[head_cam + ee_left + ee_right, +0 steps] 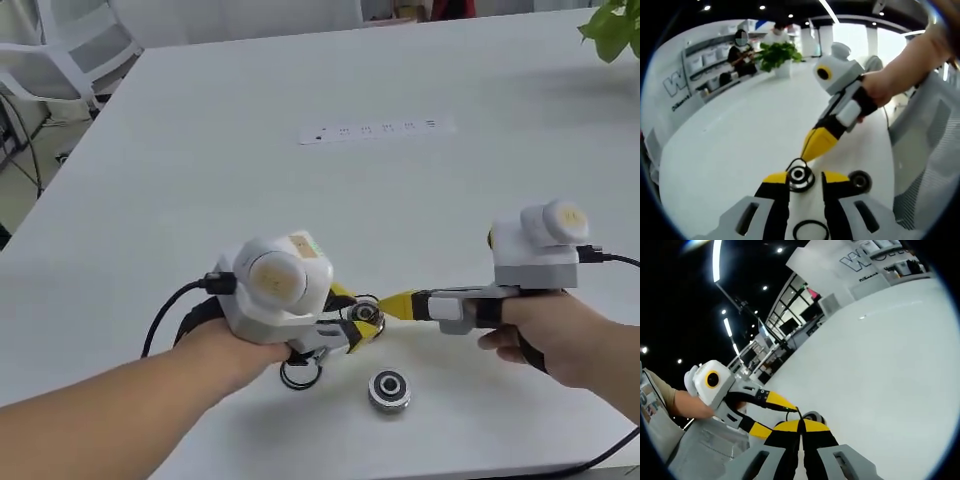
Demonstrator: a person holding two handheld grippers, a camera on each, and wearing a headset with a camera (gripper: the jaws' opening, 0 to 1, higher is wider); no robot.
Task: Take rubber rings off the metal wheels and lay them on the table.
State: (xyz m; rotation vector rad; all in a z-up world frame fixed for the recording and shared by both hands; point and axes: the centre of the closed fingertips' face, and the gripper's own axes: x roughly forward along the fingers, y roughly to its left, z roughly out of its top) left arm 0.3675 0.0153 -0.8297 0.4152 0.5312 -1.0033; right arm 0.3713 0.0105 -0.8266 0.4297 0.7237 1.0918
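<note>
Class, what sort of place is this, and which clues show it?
Probably an office or showroom: a long white table with a socket strip set in it, a potted plant, and display shelves along the wall.

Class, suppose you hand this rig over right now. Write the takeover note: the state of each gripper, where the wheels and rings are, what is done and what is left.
Left gripper: shut on a small silver metal wheel, low over the white table.
Right gripper: shut on that wheel's thin black rubber ring, which is stretched partly off it.
Done: one loose black rubber ring lies on the table by the left gripper.
Left: pull the pinched ring free and lay it down. Then check the second metal wheel near the table's front edge. It seems to carry a dark ring, but I can't be sure.
</note>
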